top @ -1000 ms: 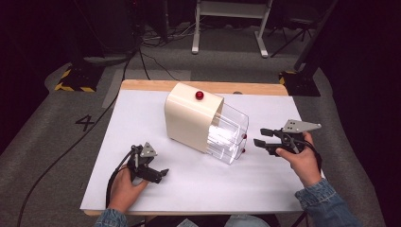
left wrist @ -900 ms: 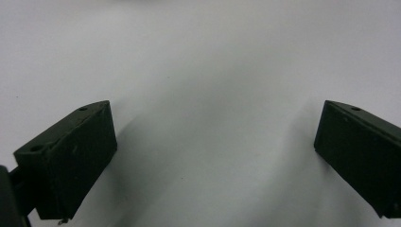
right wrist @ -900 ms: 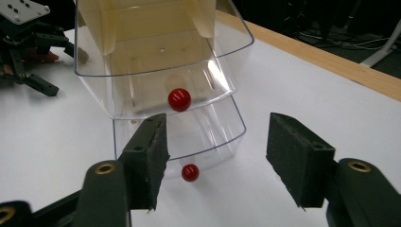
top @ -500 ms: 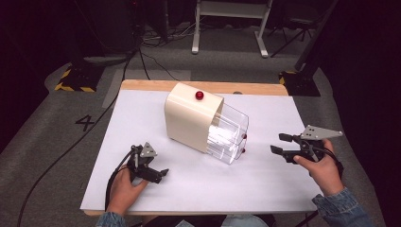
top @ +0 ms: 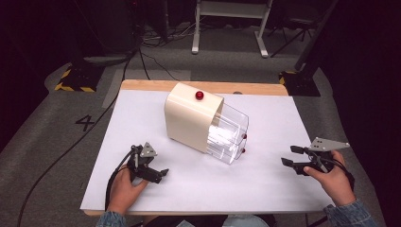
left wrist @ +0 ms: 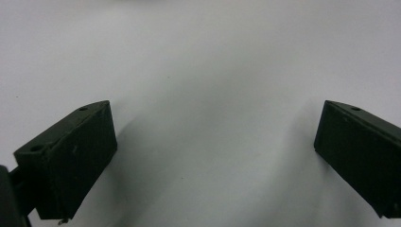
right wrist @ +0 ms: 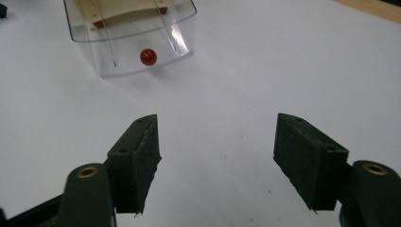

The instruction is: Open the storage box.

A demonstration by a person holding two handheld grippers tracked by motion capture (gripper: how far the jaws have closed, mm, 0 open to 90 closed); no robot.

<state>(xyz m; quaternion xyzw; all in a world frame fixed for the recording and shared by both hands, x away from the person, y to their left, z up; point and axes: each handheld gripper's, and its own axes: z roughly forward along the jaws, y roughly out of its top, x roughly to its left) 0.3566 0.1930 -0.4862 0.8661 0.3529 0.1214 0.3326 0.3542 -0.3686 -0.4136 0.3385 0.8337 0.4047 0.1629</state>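
Note:
A cream box [top: 191, 117] with a red knob [top: 199, 95] on top lies mid-table, and clear drawers [top: 228, 133] stick out of its right side. In the right gripper view a clear drawer front [right wrist: 132, 40] with a small red knob [right wrist: 148, 57] sits ahead of the jaws. My left gripper [top: 161, 173] rests open near the front left of the table, over bare white surface [left wrist: 213, 94]. My right gripper [top: 289, 156] is open at the front right, apart from the drawers, with nothing between its jaws [right wrist: 215, 161].
A white sheet [top: 265, 179] covers the table, with a wooden edge [top: 255, 88] at the back. Cables [top: 156, 56] and a stand's legs [top: 227, 28] lie on the grey floor beyond. A black-yellow striped base [top: 73, 85] stands at far left.
My right gripper has drawn back to the right, away from the clear drawers, toward the table's right edge. The left gripper has stayed put.

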